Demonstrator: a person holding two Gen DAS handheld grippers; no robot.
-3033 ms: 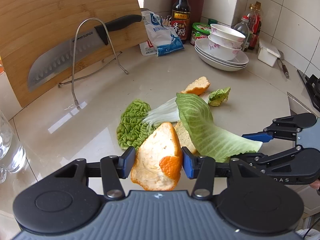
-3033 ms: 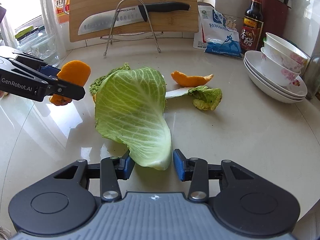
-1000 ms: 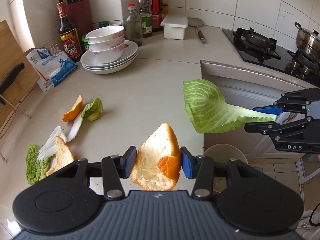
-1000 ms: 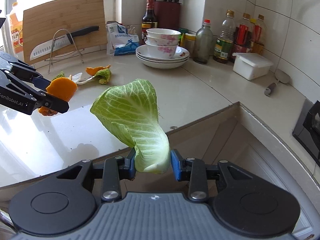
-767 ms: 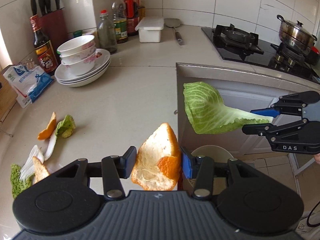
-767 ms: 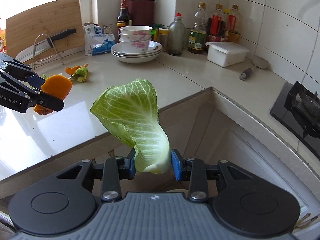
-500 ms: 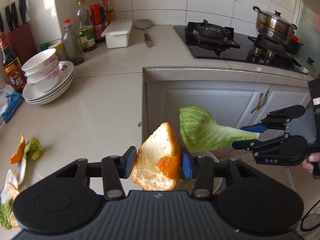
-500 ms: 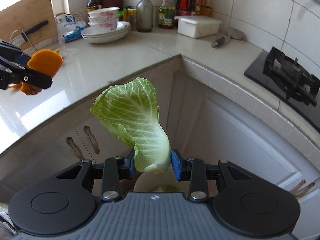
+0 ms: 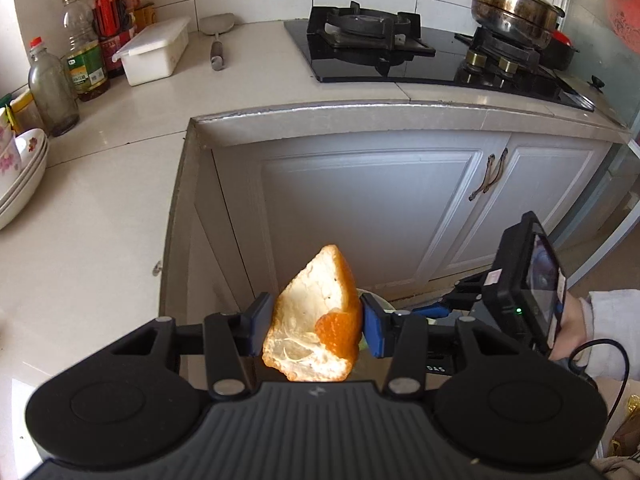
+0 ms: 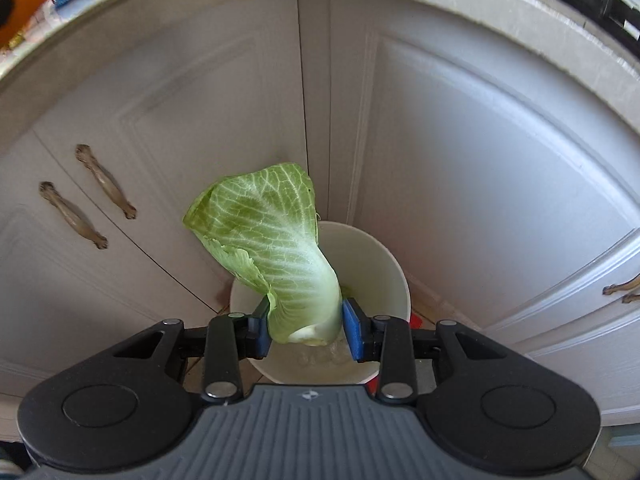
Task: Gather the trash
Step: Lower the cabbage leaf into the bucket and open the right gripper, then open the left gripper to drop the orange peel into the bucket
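My left gripper (image 9: 316, 330) is shut on an orange peel (image 9: 314, 320), white pith facing me, held in the air past the counter's edge. My right gripper (image 10: 306, 328) is shut on the pale stem end of a green cabbage leaf (image 10: 268, 236), which stands up between the pads. It hangs directly over a white bin (image 10: 376, 264) on the floor in the cabinet corner. In the left wrist view the right gripper (image 9: 440, 308) is low at the right, mostly hidden behind my left one, and only a sliver of the bin's rim (image 9: 376, 298) shows.
The counter (image 9: 80, 220) runs left with stacked bowls (image 9: 20, 176), bottles (image 9: 80, 56) and a white box (image 9: 154, 54). A gas hob (image 9: 400, 48) with a steel pot (image 9: 516, 8) is at the back. White cabinet doors (image 10: 480, 160) surround the bin.
Both grippers swung away from the counter and dropped toward the floor. The right gripper with the cabbage leaf now tilts down over the white bin. Both holds are unchanged.
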